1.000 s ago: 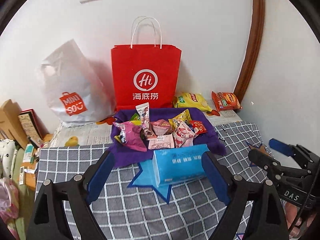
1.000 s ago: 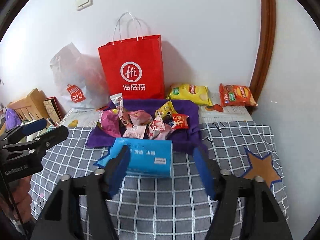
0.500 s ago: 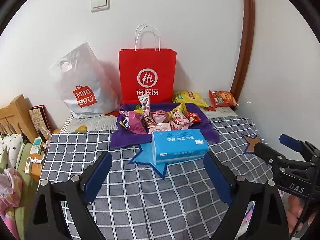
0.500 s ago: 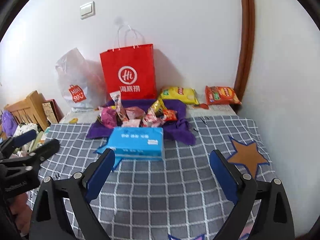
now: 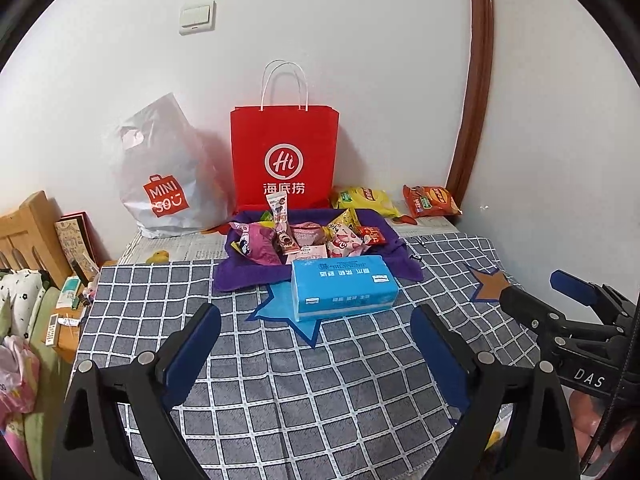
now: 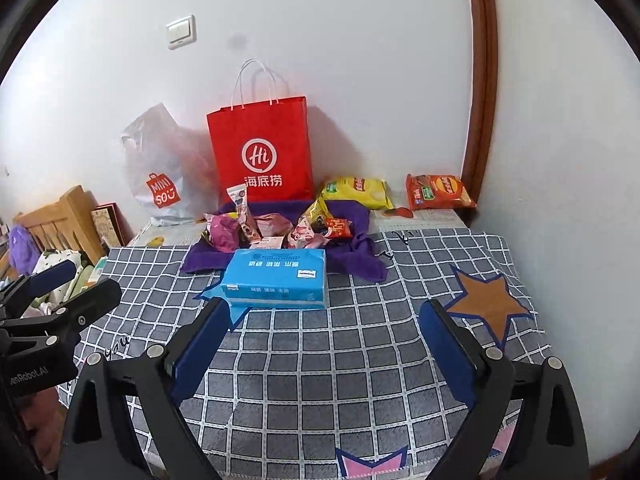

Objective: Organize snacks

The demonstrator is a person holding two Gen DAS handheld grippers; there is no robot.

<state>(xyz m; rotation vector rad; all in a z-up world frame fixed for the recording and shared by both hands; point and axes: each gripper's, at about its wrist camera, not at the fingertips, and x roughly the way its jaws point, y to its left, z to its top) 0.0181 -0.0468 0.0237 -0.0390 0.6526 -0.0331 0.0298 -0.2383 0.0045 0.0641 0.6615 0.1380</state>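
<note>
Small snack packets [image 5: 304, 236] are heaped on a purple cloth [image 5: 240, 276] at the back of the bench [image 5: 280, 380], ahead of a red paper bag [image 5: 285, 160]. Two crisp bags, yellow [image 5: 366, 200] and orange [image 5: 430, 200], are seen loose against the wall. A blue tissue pack [image 5: 344, 288] is seen just in front of the heap.

Over the last second both claws have been pulled back from the heap; nothing is carried away, so the snacks are left as they lie.

Left claw [image 5: 316, 344] and right claw [image 6: 324, 334]: jaws wide apart, empty, well short of the snacks, tissue pack between.
</note>
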